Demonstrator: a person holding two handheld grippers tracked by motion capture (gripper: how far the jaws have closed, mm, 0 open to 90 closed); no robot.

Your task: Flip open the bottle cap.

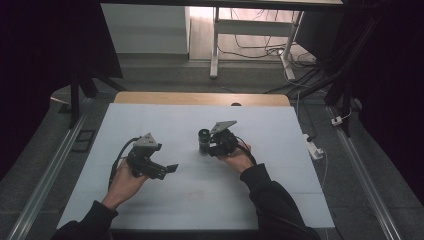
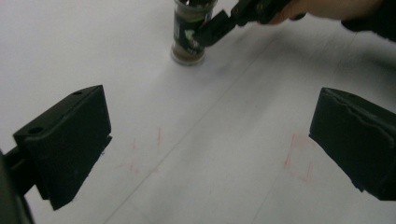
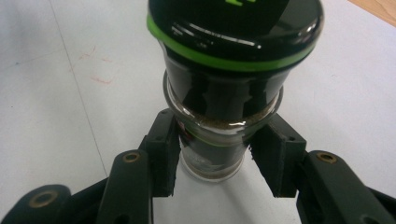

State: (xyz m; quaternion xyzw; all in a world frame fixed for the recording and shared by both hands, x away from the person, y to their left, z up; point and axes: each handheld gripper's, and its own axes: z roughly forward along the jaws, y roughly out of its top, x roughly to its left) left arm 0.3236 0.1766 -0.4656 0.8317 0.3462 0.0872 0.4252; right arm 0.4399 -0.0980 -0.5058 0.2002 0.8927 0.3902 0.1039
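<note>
Glass spice jar (image 3: pixel 219 135), rigid, slippery, breakable; right gripper (image 3: pixel 215 156) jaws flank its body, contact uncertain. Left gripper (image 2: pixel 210 144) jaws wide, empty.

I sit at a white table (image 1: pixel 150 200) with a wood edge (image 1: pixel 200 98) at the far side. The grey floor (image 1: pixel 165 75) has cables (image 1: pixel 260 50). Dark curtains (image 1: pixel 30 60) hang on both sides

you see a clear glass jar (image 3: pixel 212 140) with a glossy black plastic cap (image 3: pixel 233 28), matt black gripper pads (image 2: pixel 70 135), and a smooth matt white table sheet (image 1: pixel 200 200) edged by wood (image 1: pixel 200 98).
</note>
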